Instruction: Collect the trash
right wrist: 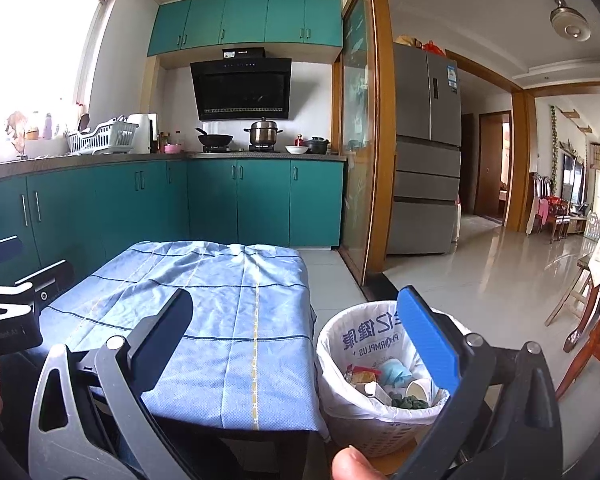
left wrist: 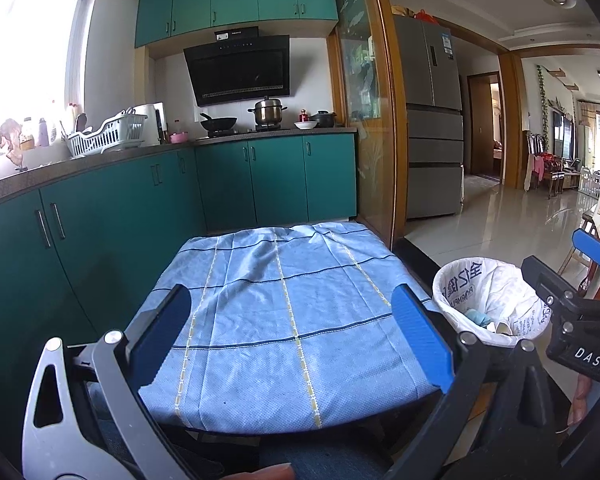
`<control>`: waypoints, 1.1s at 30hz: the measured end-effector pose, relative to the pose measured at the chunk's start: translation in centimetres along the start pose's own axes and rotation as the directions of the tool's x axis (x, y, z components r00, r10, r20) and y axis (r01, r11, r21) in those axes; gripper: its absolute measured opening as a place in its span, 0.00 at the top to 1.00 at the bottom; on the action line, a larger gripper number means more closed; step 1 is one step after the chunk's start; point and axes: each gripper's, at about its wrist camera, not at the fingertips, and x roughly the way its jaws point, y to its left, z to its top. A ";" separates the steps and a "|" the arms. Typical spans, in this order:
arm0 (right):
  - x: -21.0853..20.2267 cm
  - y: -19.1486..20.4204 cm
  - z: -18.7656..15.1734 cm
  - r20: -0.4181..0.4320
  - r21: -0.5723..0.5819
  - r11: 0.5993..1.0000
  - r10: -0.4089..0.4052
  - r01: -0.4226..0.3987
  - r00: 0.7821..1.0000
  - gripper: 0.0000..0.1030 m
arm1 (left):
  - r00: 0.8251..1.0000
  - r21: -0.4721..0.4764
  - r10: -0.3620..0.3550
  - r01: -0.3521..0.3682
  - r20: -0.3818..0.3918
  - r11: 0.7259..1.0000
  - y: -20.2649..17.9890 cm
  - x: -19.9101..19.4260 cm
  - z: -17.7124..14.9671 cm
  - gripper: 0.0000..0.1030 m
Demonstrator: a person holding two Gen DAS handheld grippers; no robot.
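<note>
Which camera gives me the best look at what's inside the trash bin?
The right wrist view. It looks down into the trash bin, showing a paper cup, wrappers and dark green bits on the white liner. The left wrist view catches the bin at its right edge, with the right gripper covering part of the contents.

Tablecloth [left wrist: 284, 320]: blue woven cloth, matt, creased | bin liner [right wrist: 364, 344]: thin white plastic, printed, crinkled | basket [right wrist: 376, 436]: pale plastic lattice | floor [right wrist: 480, 280]: glossy pale tile | cabinets [left wrist: 276, 180]: smooth teal, metal handles | fridge [right wrist: 426, 152]: brushed grey metal
</note>
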 end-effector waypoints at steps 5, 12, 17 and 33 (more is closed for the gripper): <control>0.1 0.4 0.0 -0.003 -0.006 1.000 0.005 -0.005 1.000 0.03 | 1.000 0.001 -0.007 0.007 -0.005 1.000 0.1 0.2 -0.1 0.03; 0.3 0.4 0.1 -0.004 -0.002 1.000 0.006 -0.006 1.000 0.03 | 1.000 -0.006 -0.007 0.007 -0.008 1.000 0.5 0.2 0.1 0.03; 0.4 0.6 0.4 0.006 -0.002 1.000 0.005 -0.005 1.000 0.03 | 1.000 -0.014 -0.003 0.003 -0.006 1.000 0.7 0.3 0.2 0.03; 0.7 0.8 0.2 0.003 0.001 1.000 0.000 0.000 1.000 0.03 | 1.000 -0.014 -0.012 0.012 -0.011 1.000 0.8 0.4 0.1 0.03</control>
